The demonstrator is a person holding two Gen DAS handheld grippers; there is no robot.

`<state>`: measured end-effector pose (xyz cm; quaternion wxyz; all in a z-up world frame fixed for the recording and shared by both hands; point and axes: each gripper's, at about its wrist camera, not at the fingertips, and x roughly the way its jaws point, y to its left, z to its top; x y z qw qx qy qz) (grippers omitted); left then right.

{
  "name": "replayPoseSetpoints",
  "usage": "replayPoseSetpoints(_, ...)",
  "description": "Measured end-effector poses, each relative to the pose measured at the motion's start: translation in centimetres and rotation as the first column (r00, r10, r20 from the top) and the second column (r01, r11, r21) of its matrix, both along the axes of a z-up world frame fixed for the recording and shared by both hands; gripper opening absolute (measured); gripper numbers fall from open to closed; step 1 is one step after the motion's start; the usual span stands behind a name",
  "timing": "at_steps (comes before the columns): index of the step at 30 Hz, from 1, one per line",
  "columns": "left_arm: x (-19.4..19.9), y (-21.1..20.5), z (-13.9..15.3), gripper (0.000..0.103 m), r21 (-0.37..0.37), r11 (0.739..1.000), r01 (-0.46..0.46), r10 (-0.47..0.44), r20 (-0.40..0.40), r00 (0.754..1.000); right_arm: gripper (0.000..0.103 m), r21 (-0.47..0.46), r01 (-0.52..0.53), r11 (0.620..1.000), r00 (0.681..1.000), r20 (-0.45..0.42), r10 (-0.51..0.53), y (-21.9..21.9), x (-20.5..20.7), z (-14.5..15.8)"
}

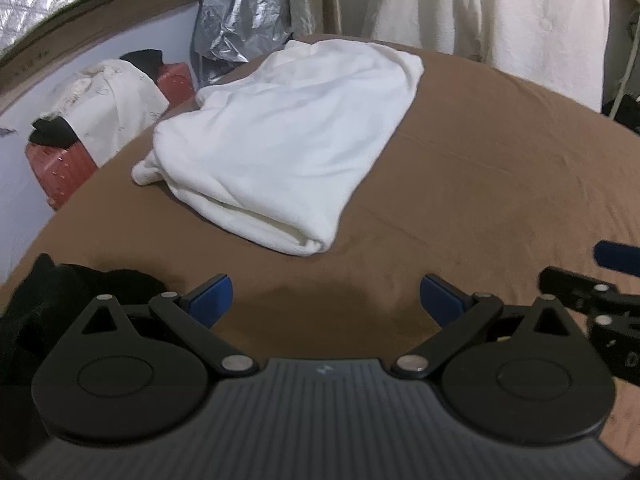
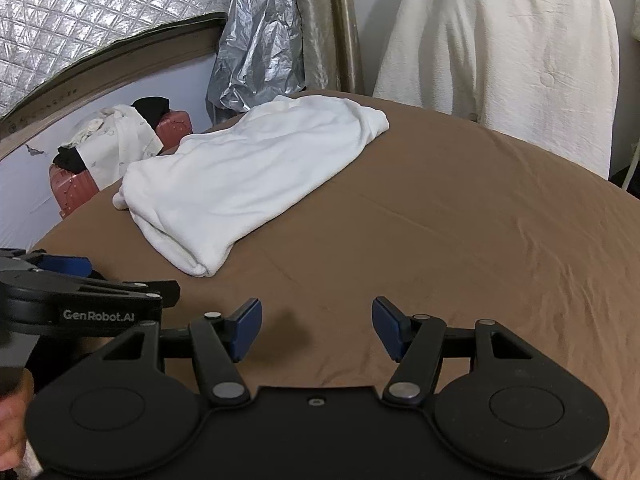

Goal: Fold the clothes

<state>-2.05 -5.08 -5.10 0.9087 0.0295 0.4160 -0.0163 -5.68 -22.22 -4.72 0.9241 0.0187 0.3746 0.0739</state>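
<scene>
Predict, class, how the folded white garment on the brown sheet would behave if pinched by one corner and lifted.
The white garment looks soft and creased, so it would probably droop and unfold. Its stacked layers would likely slide apart rather than lift together.

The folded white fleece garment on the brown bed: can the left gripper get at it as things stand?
Probably yes. The left gripper is open and empty, and only bare brown bed sheet lies between it and the folded white fleece garment.

Both grippers are held side by side, tilted downward. The left gripper (image 1: 326,300) is spread wide with nothing between its pads; the right gripper (image 2: 317,328) likewise.
</scene>
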Motion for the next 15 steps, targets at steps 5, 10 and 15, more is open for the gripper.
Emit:
replayPoseSetpoints(5, 0.01, -0.03, -0.03, 0.102, 0.023, 1.0, -0.004, 0.004, 0.013, 1.0, 0.067, -0.001, -0.001, 1.0, 1.0, -0.005, 0.001, -0.06, -0.11, -0.09)
replayPoseSetpoints(10, 0.02, -0.09, -0.06, 0.102, 0.043, 0.999, -0.008, 0.006, 0.024, 1.0, 0.067, -0.003, -0.001, 1.0, 1.0, -0.008, 0.001, -0.24, -0.07, -0.18)
replayPoseSetpoints(15, 0.05, -0.19, -0.09, 0.102, 0.058, 0.998, -0.007, 0.006, 0.029, 1.0, 0.067, -0.006, -0.002, 1.0, 1.0, -0.011, 0.001, -0.16, -0.06, -0.31)
